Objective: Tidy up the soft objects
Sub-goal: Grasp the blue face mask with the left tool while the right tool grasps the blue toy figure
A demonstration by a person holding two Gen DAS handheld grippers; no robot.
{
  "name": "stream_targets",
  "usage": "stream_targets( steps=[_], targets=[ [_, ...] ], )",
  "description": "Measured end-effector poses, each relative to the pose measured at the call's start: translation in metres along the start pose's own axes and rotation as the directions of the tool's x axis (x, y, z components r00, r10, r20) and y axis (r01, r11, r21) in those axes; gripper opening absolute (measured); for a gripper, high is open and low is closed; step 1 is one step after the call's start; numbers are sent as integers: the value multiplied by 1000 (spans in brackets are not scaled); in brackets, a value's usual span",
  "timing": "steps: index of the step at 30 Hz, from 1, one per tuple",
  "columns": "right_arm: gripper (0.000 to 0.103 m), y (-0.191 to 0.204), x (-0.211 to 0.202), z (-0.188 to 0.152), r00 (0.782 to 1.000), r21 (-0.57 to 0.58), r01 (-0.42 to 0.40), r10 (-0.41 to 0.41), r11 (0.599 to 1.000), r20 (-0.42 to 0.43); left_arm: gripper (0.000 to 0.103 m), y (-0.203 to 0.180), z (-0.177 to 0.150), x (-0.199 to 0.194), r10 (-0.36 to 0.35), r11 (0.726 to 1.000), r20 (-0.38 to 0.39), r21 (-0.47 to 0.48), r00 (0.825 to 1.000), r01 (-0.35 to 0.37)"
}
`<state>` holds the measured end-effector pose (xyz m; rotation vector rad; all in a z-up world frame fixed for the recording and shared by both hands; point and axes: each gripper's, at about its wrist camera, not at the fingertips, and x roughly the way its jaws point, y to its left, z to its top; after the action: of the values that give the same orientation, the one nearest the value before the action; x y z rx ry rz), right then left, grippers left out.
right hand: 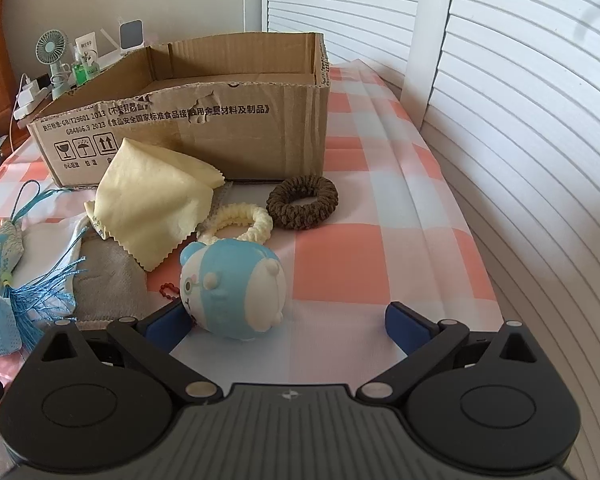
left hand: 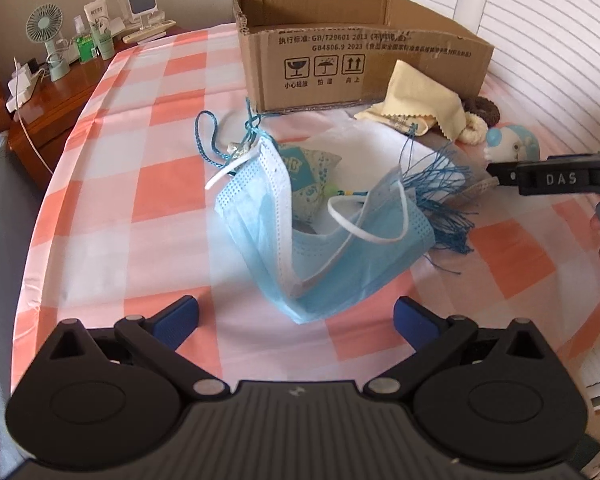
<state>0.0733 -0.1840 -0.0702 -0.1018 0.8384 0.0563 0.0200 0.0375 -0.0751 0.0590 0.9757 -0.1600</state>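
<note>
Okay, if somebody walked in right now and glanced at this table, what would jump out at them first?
Probably the blue face mask, crumpled in front of the open left gripper, with a blue tassel tangled behind it. Next, the round blue-and-white toy beside the open right gripper, and the open cardboard box behind.

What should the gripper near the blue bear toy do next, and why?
Probably shift the right gripper a little left and shut on the bear toy. Its jaws stand open and empty, the toy sits by the left one, and the cardboard box waits behind.
</note>
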Motion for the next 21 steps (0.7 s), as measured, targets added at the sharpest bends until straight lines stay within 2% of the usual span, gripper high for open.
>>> stream_targets(
  steps=[4, 7, 10, 15, 18, 21],
  targets=[
    [103, 0, -1, -4, 1000, -2, -2, 2, 1000, 15, 103, 2, -9, -2, 4, 1000, 57, 0, 998, -4],
    [103, -1, -3, -7, 1000, -10, -8, 8, 1000, 30, 102, 4, -7, -3, 9, 1000, 63, 8, 998, -10],
    [103, -1, -4, -7, 999, -18, -15, 16, 1000, 31, 102, 2, -1, -6, 18, 999, 94, 49, 995, -23],
    [103, -1, -5, -8, 999, -23, -19, 20, 1000, 32, 102, -2, 10, -9, -49, 994, 125, 102, 991, 37],
    [103, 1, -4, -8, 999, -38, -11, 12, 999, 32, 99, -1, 16, -8, -84, 991, 139, 112, 987, 69],
    [103, 1, -4, -8, 999, -39, -11, 13, 999, 31, 84, 3, 19, -7, -88, 991, 135, 108, 987, 74]
  ],
)
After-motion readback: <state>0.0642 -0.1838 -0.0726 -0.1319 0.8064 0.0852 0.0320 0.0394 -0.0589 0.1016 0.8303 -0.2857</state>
